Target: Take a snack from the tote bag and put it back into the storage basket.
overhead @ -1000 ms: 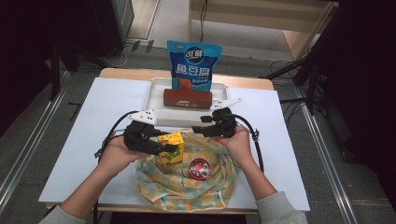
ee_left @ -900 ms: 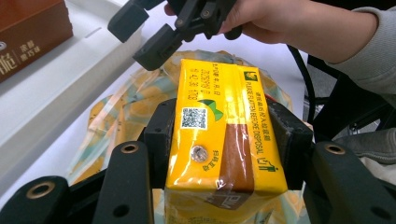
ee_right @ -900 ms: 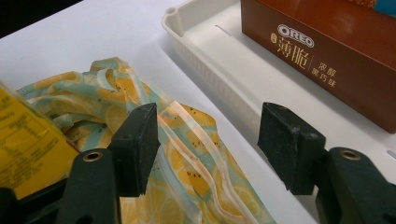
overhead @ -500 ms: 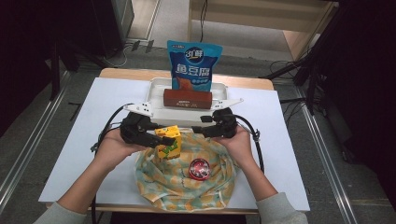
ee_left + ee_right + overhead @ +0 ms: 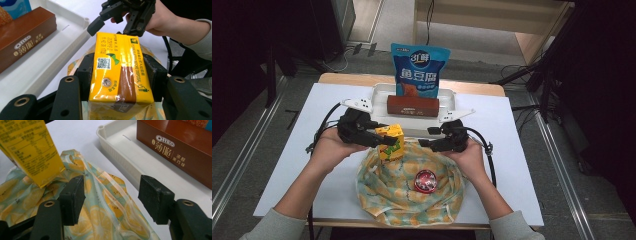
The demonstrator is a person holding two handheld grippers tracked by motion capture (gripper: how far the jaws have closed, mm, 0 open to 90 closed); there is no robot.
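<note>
The left hand-held gripper [image 5: 379, 140] pinched a yellow drink carton [image 5: 391, 142] from both sides, its two black pads pressed against the carton's flanks in the left gripper view. The carton [image 5: 120, 75] sat just left of the frame's centre in the high view, tilted, over the upper edge of a lemon-print cloth bag [image 5: 407, 187] that lay on the white worktop [image 5: 287, 165]. The right hand-held gripper [image 5: 426, 142] hovered right of centre with its jaws spread, nothing between them, above the bag's upper rim. A round red-and-black disc [image 5: 425, 180] lay on the bag. Higher in the frame, a white tray [image 5: 447, 97] held a brown Oreo box [image 5: 412, 105], with a blue snack pouch [image 5: 419, 70] upright behind it.
</note>
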